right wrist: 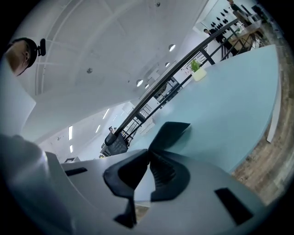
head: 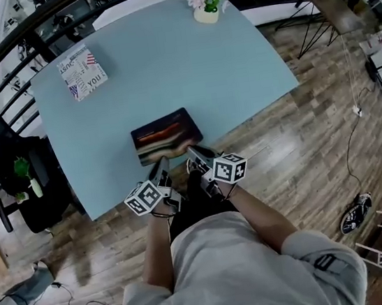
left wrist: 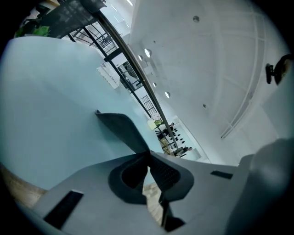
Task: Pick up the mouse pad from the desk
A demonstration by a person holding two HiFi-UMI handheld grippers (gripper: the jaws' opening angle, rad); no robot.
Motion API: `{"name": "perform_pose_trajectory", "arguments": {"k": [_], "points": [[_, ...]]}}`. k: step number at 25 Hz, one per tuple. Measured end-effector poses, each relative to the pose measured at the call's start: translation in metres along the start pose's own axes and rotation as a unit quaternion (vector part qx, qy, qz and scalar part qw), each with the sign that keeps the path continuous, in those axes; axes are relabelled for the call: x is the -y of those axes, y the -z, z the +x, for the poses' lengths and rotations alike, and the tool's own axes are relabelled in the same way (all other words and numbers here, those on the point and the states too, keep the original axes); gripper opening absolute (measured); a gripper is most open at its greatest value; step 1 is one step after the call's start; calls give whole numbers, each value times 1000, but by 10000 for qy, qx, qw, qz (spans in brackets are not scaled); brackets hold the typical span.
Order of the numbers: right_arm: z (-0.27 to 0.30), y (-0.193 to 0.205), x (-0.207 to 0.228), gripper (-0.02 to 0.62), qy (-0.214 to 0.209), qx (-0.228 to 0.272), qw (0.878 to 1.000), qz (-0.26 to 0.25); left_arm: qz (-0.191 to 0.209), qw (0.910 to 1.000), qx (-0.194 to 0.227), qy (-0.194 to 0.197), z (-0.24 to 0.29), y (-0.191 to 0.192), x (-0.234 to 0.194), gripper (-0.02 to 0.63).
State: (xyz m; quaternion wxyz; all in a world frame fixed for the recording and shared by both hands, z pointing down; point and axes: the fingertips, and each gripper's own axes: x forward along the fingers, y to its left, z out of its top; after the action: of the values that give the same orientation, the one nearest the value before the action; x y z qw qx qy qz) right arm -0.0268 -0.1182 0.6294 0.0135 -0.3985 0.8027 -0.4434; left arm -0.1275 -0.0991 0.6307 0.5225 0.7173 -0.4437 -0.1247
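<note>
Desk: broad, pale blue.
Mouse pad: at desk's near edge; thin, probably light, floppy.
Left gripper: jaws pinching its near-left edge.
Right gripper: jaws pinching near-right edge.
Hold: spaced edge pinches should limit sag.

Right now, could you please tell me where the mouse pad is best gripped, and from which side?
Take its near long edge, coming from the person's side of the desk. The mouse pad is a thin sheet, so only an edge fits between jaws; the left tool and right tool pinch that edge, one toward each end.
</note>
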Motion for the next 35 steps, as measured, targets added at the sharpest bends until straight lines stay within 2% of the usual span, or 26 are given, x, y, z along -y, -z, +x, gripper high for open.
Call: {"name": "perform_pose_trajectory", "arguments": {"k": [4, 15, 23, 27, 35], "points": [[9, -30, -1, 25, -187, 39, 9998, -95, 100, 9998, 162, 61, 17, -18, 13, 28], [37, -68, 4, 32, -562, -227, 9981, -113, 68, 9987, 397, -311, 45, -46, 17, 31], [51, -97, 1, 31, -913, -231, 9956, 16, 236, 9965, 651, -476, 58, -69, 35, 31], [57, -110, -6, 21, -1046, -176, 9943, -48, 443, 9943, 783, -572, 57, -81, 43, 29], [72, -138, -28, 20, -1131, 36, 9930, -353, 627, 9930, 897, -444, 64, -115, 50, 29]]}}
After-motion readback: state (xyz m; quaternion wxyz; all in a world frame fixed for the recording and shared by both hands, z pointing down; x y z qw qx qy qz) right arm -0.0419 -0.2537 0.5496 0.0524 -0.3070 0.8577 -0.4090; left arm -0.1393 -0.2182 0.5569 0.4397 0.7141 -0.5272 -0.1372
